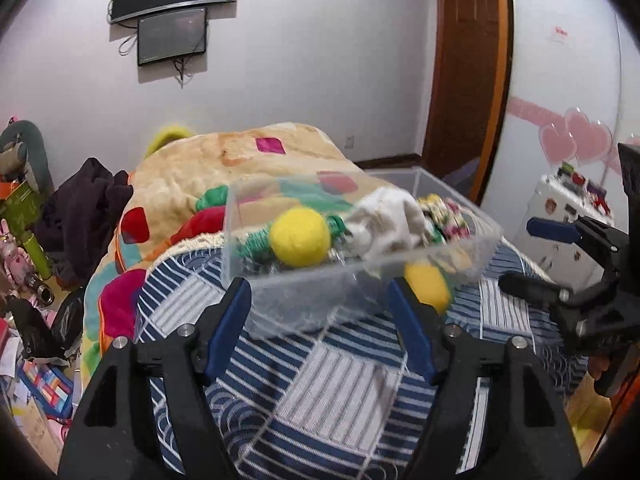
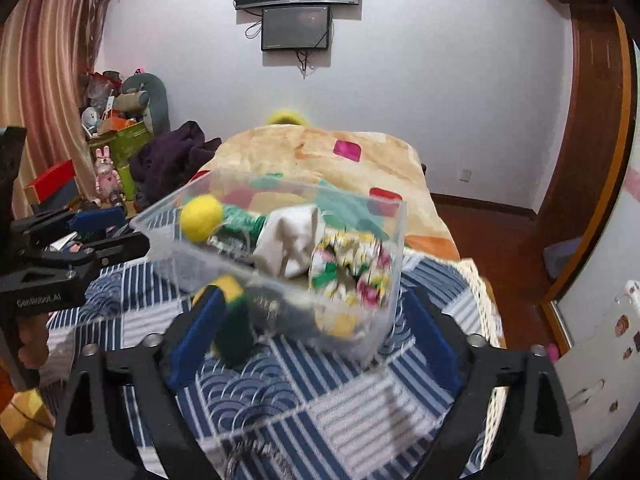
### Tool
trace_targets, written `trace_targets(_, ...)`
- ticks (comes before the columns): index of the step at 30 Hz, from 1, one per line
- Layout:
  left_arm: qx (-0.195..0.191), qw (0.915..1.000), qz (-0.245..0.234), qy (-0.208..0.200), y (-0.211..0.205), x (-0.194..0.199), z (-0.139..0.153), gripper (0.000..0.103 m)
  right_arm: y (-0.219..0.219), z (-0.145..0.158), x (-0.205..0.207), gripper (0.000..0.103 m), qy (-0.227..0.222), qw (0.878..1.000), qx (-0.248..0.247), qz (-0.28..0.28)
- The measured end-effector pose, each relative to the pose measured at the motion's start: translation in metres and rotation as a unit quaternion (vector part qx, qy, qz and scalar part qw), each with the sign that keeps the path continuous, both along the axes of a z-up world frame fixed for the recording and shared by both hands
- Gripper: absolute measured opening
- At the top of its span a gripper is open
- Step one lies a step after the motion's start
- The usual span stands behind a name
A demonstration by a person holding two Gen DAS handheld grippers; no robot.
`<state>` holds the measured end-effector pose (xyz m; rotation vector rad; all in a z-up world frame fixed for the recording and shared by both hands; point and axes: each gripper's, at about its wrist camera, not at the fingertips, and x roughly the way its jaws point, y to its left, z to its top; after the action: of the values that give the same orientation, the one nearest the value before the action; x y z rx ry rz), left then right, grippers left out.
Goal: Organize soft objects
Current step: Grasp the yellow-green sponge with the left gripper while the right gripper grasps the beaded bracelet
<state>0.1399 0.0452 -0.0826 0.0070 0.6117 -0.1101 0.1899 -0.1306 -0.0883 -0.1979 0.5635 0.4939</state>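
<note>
A clear plastic box stands on a blue-and-white patterned cloth on the bed. Inside lie a yellow felt ball, a green coiled item, a white cloth and a floral cloth. A yellow and green sponge lies by the box's near wall. My left gripper is open just in front of the box. My right gripper is open, its blue pads either side of the box's near corner.
A beige blanket with coloured patches covers the bed behind. Dark clothes and clutter stand at the left. A wooden door and a white cabinet are at the right. Two screens hang on the wall.
</note>
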Motion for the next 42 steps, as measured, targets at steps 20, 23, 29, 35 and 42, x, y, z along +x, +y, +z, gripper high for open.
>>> trace_targets(20, -0.015, 0.9968, -0.038, 0.068, -0.037, 0.003, -0.030, 0.076, 0.008, -0.068, -0.016, 0.022, 0.103, 0.993, -0.038, 0.045)
trace_targets(23, -0.032, 0.9951, -0.051, 0.079, -0.047, 0.016, -0.029, 0.076, 0.003, -0.066, -0.016, 0.014, 0.093, 0.995, -0.029, 0.036)
trace_targets(29, -0.016, 0.9959, -0.049, 0.074, -0.066, 0.036, -0.029, 0.057, -0.019, -0.063, -0.019, 0.013, 0.089, 0.996, -0.002, 0.019)
trace_targets(35, -0.028, 0.9951, -0.047, 0.083, -0.064, 0.041, -0.035, 0.029, -0.031, -0.058, -0.018, 0.011, 0.082, 0.996, 0.017, 0.011)
trace_targets(42, -0.028, 0.9972, -0.039, 0.058, -0.048, 0.025, -0.021, 0.029, -0.042, -0.049, -0.015, 0.011, 0.076, 0.996, 0.035, 0.005)
